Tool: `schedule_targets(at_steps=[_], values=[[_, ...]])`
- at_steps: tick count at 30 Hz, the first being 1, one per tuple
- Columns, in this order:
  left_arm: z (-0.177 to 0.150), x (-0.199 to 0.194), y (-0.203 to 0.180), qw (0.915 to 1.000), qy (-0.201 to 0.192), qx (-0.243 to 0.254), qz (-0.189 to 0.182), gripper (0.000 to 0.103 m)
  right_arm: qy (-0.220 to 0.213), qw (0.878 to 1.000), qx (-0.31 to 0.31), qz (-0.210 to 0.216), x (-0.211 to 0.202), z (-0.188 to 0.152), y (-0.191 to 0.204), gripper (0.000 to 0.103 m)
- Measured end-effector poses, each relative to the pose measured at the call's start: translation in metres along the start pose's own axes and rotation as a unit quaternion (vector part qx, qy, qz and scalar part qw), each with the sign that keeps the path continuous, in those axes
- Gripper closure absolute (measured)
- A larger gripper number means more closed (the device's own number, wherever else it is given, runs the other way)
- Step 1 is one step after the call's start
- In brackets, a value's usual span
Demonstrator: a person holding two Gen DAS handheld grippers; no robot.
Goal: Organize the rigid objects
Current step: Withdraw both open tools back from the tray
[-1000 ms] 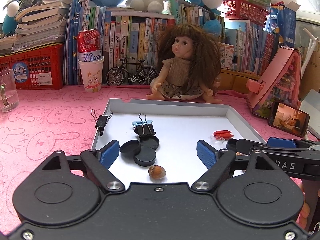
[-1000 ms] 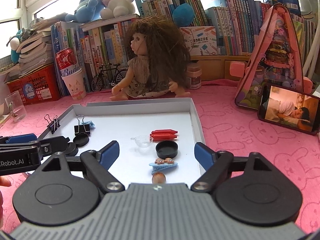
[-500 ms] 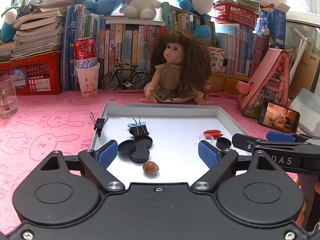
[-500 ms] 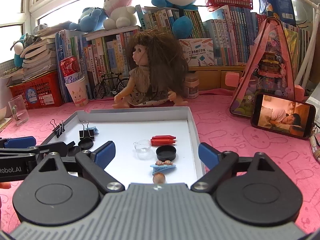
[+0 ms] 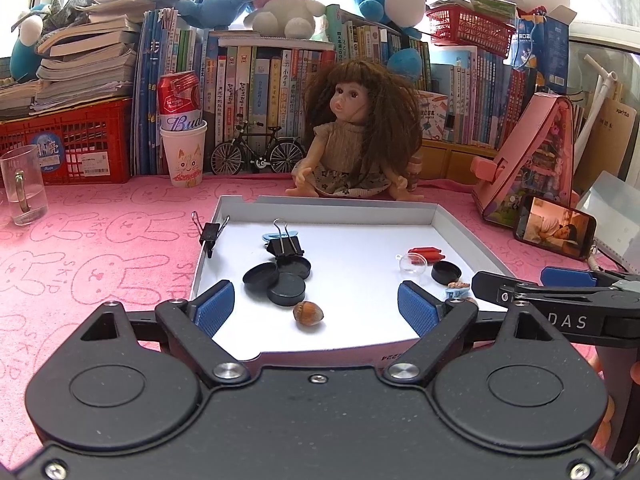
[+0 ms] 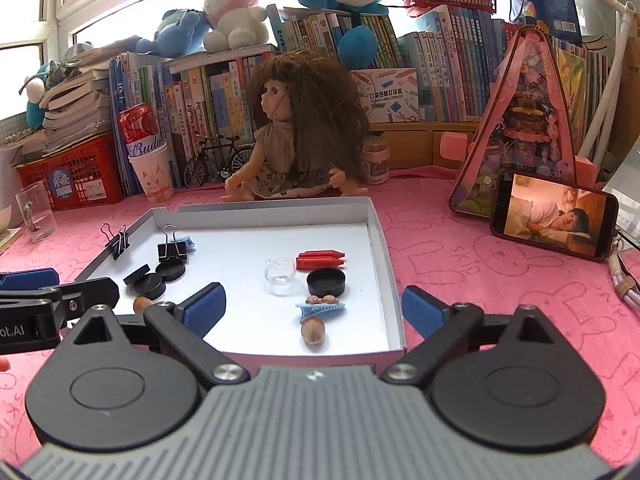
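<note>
A white tray [image 5: 340, 208] [image 6: 376, 232] lies on the pink cloth. In it lie three black caps [image 5: 276, 276] [image 6: 154, 276], a binder clip [image 5: 285, 245] [image 6: 172, 249], a hazelnut [image 5: 308, 313], a clear cup [image 6: 281, 274], red pieces [image 6: 320, 259], a single black cap [image 6: 326, 283], a blue hair clip [image 6: 320, 309] and a second hazelnut [image 6: 313, 330]. Another binder clip [image 5: 210, 234] [image 6: 118, 240] sits on the tray's left rim. My left gripper [image 5: 316, 308] is open and empty over the tray's near edge. My right gripper [image 6: 314, 306] is open and empty over the tray's near right corner.
A doll [image 5: 356, 140] sits behind the tray. A paper cup with a can [image 5: 182, 136], a toy bicycle [image 5: 258, 154] and books line the back. A glass mug [image 5: 22, 184] stands far left. A phone [image 6: 554, 216] and a pink house toy [image 6: 524, 120] stand right.
Both grippers have pulled back and risen a little, so the tray's near edge now shows. Both stay open. Nothing in the tray has moved.
</note>
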State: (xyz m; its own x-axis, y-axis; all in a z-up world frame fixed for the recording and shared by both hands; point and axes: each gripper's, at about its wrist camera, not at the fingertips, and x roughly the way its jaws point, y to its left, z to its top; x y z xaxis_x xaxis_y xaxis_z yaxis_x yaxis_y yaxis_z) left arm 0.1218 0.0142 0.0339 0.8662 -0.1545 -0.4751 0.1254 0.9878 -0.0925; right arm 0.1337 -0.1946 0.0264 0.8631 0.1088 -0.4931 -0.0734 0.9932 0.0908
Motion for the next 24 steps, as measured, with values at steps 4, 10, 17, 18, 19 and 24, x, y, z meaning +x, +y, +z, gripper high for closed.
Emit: schedule_targets(at_steps=[4,10,17,18,19,24], values=[[-0.007,-0.002,0.001,1.0,0.005,0.003,0.004,0.015,0.004,1.0,0.002,-0.002,-0.003,-0.007,-0.001,0.002],[-0.019,-0.006,0.001,0.9999,0.012,0.005,0.006,0.015,0.015,1.0,0.001,-0.013,-0.007,-0.019,-0.001,0.001],[-0.036,-0.004,-0.001,0.9994,0.029,0.013,0.015,0.015,0.032,0.999,-0.007,-0.024,-0.008,-0.033,0.0,0.0],[-0.038,-0.003,-0.001,0.9993,0.031,0.013,0.015,0.015,0.036,0.999,-0.007,-0.025,-0.007,-0.034,0.0,0.0],[-0.04,-0.003,-0.001,0.9992,0.033,0.013,0.016,0.015,0.039,0.999,-0.006,-0.026,-0.006,-0.035,-0.001,0.0],[-0.045,0.002,-0.001,0.9987,0.039,0.012,0.031,0.015,0.054,0.998,-0.009,-0.027,0.0,-0.04,-0.002,0.0]])
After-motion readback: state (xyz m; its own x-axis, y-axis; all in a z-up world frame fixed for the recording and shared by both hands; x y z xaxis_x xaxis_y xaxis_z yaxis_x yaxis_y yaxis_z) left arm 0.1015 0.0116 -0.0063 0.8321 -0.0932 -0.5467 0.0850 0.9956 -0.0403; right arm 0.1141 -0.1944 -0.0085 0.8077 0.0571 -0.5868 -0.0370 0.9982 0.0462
